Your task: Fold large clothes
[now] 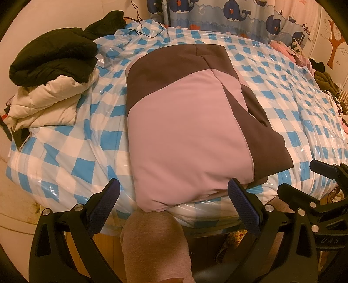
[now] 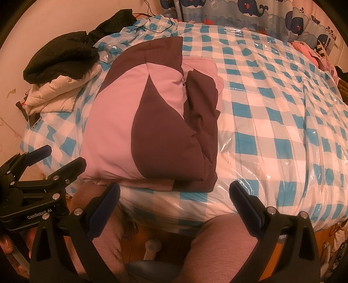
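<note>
- The pink and brown jacket point(image 1: 191, 122) lies folded into a thick bundle on the bed point(image 1: 87, 156), its near end right at the bed's near edge, a little left of the middle of that edge.
- In the right wrist view the jacket point(image 2: 152, 122) shows a brown sleeve laid over its right side, with a pink layer peeking out beneath at the far right.
- The left claw point(image 1: 174, 196) hangs over the bed's near edge, fingers spread wide and gripping nothing (the jacket's near end sits between them in the picture, but they are not closed on it).
- The right claw point(image 2: 174, 202) is likewise spread wide and empty, held off the near edge, just right of the jacket's near right corner.
- At the bed's left edge sits a stack: a black coat point(image 1: 54, 63) on top of a cream padded coat point(image 1: 47, 104).
- A phone point(image 1: 20, 139) lies just in front of that stack, near the bed's left corner.
- Clear plastic covers the blue and white checked bedding; it shines in both views.
- A whale-patterned curtain point(image 1: 228, 15) hangs behind the far edge.
- The person's knee point(image 1: 156, 243) in brownish trousers shows below the near edge.
</note>
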